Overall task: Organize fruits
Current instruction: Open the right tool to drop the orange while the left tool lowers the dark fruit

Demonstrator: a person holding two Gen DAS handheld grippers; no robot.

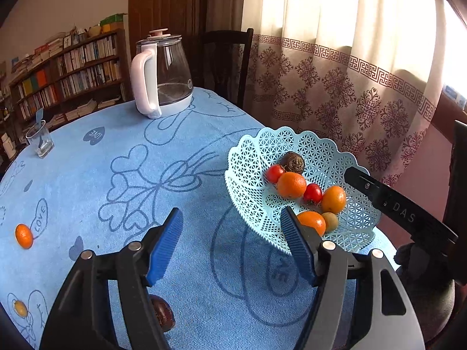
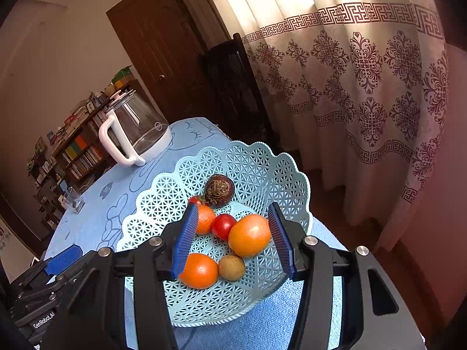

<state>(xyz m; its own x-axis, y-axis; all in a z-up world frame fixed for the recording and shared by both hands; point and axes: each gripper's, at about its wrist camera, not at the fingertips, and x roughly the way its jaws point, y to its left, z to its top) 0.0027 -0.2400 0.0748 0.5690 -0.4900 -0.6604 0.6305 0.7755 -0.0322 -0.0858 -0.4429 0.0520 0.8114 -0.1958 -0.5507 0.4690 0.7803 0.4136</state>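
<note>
Fruit still outside the pale blue lattice plastic basket (image 1: 248, 157) lies on the left gripper's (image 1: 232, 242) side: a small orange citrus (image 1: 23, 235) far off to its left on the blue cloth-covered table (image 1: 122, 134), and a dark brown round fruit (image 1: 162, 312) just beneath its wide-spread, empty jaws. The right gripper (image 2: 233, 240), also spread wide and empty, hovers over the basket's fruit, so the left one is judged nearer.

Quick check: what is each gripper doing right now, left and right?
Left gripper: open, holding nothing, above the tablecloth.
Right gripper: open, empty, over the fruit basket.
</note>
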